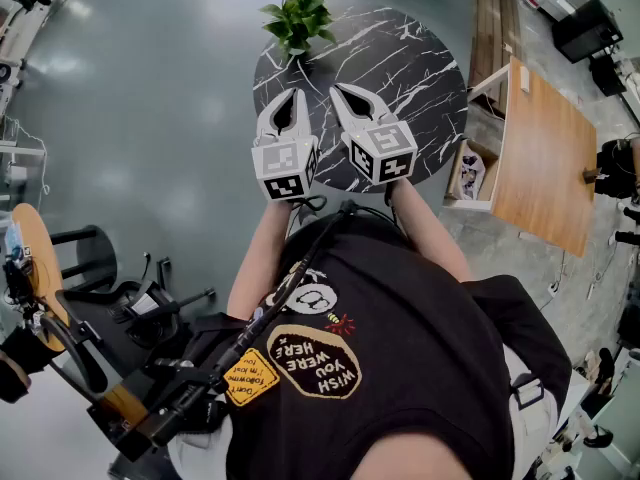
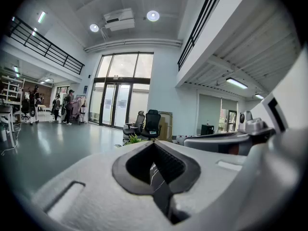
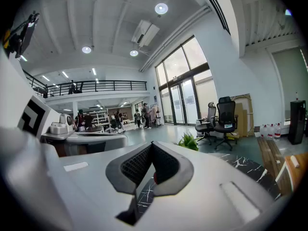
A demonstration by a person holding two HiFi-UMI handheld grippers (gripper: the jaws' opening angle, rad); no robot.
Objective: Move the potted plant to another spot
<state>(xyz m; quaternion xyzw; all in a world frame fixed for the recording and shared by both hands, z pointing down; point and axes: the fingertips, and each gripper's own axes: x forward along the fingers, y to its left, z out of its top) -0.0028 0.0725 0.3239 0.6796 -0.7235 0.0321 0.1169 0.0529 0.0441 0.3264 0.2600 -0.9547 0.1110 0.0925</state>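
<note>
shirt patch [image 1: 313, 362]: "WISH YOU WERE HERE"; left claw [image 1: 291, 96], right claw [image 1: 342, 90] closed

A glossy grey floor [image 1: 130, 118] spreads around a round black table [image 1: 400, 58] veined in white and a wooden desk [image 1: 545, 158]. Tall glass doors [image 2: 120, 97] fill the far white wall [image 2: 166, 95], with black office chairs [image 2: 152, 123] before them. Round ceiling lights [image 2: 153, 16] glow, and a railed mezzanine [image 3: 106, 85] runs along one side.

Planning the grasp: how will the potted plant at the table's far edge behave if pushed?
The potted plant probably tips easily: its leaves spread wide above a narrow base. Standing near the edge of the table, it might fall off.
</note>
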